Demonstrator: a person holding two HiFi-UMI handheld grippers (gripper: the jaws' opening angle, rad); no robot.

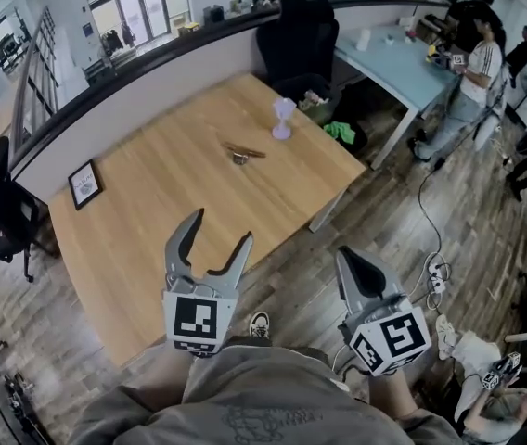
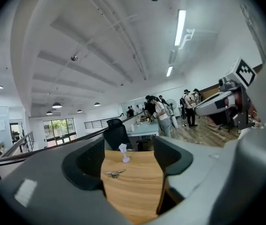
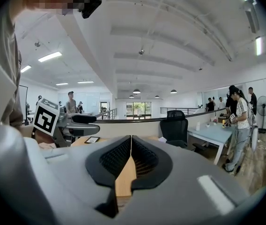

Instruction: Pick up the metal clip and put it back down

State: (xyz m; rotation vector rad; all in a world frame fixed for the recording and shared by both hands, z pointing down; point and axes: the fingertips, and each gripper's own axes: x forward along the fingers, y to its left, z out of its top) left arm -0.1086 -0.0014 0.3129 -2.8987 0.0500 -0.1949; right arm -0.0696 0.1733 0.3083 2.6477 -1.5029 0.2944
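Oak-toned wooden desk (image 1: 152,221): rectangular, set against a low grey partition topped by a dark rail.

Metal clip (image 1: 243,153): lies flat toward the desk's far end, untouched, well apart from both grippers.

Small lilac stemmed object (image 1: 284,119): upright, near the clip, beyond it to the right.

Black picture frame (image 1: 84,184): at the desk's left edge, by the partition.

Left gripper (image 1: 222,227): fingers spread wide with nothing held, at the desk's near side. Its own view frames the clip and the lilac object in the gap between the fingers, far down the desk. The head view does not give that alignment.

Right gripper (image 1: 352,260): fingers pressed together, empty, off the desk's near corner, above the floor. Its own view shows only a sliver of desk between the pads, and the clip is out of its sight. It does catch the picture frame and the left gripper's marker cube (image 3: 45,117) at left.

Room: open-plan office.
- Wood-plank floor (image 1: 384,211).
- Black office chair (image 1: 298,40) beyond the desk.
- Pale blue desk (image 1: 389,63) at right, with several people standing by it.
- Power strip (image 1: 435,272) with cables on the floor.
- Ceiling strip lights, seen only in the gripper views.
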